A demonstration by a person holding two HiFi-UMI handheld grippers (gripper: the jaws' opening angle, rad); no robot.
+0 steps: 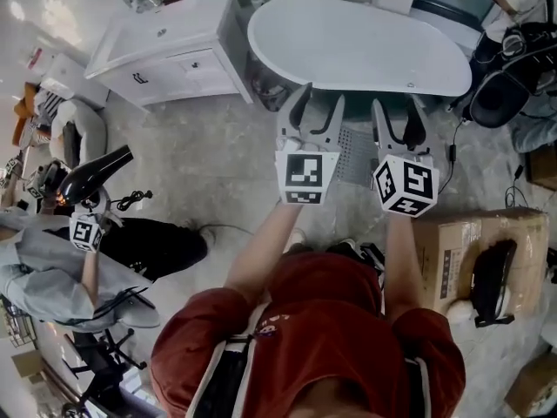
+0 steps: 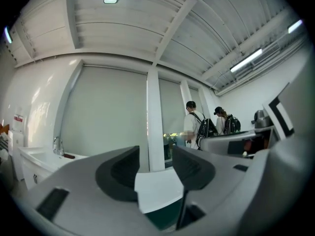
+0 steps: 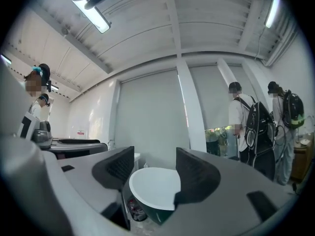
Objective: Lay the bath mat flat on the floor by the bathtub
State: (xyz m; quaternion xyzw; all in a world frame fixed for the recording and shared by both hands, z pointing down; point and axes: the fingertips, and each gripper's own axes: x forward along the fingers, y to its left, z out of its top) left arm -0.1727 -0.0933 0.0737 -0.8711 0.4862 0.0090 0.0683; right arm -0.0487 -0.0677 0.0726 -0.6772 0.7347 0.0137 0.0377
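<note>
A white vanity cabinet stood at left, beside the white bathtub. Over the floor in front of the tub, the left gripper was held with its jaws apart and nothing between them. The grey dotted bath mat lay on the floor close by the tub, between the two grippers. The right gripper likewise had its jaws spread and empty. A cardboard box sat at far right.
</note>
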